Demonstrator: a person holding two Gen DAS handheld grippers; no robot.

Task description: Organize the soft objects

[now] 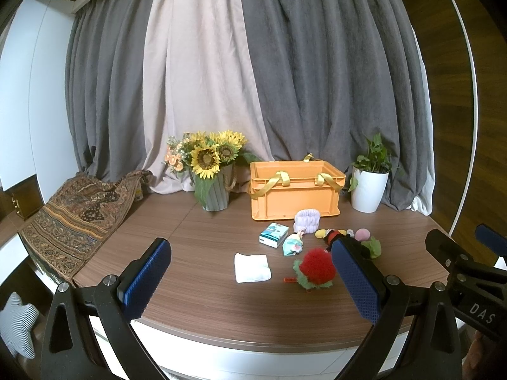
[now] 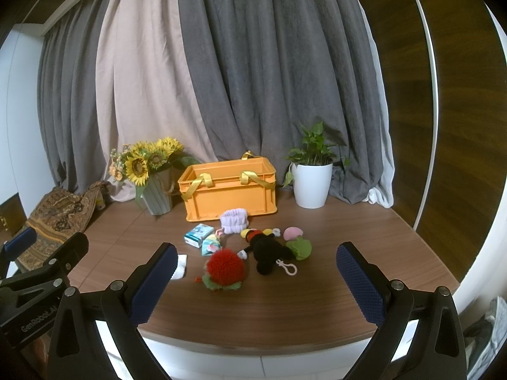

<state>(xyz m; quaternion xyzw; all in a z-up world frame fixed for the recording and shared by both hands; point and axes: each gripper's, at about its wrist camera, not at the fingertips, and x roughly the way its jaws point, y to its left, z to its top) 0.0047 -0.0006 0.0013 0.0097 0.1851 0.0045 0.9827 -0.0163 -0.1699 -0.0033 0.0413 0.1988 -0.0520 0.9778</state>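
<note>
An orange crate (image 1: 294, 194) (image 2: 229, 191) with yellow handles stands at the back of the wooden table. In front of it lie a lilac headband (image 2: 234, 220), a tissue pack (image 1: 273, 234) (image 2: 198, 235), a small pastel pouch (image 1: 293, 244) (image 2: 211, 244), a folded white cloth (image 1: 252, 267) (image 2: 179, 267), a red fuzzy strawberry toy (image 1: 317, 269) (image 2: 224, 269), a black mouse plush (image 2: 267, 250) and a pink-and-green plush (image 2: 296, 242). My left gripper (image 1: 252, 280) hovers open over the table's near edge, empty. My right gripper (image 2: 256, 280) is likewise open and empty.
A vase of sunflowers (image 1: 210, 171) (image 2: 152, 174) stands left of the crate and a white potted plant (image 1: 369, 182) (image 2: 312, 177) to its right. A patterned cloth (image 1: 76, 218) drapes over the table's left end. Curtains hang behind.
</note>
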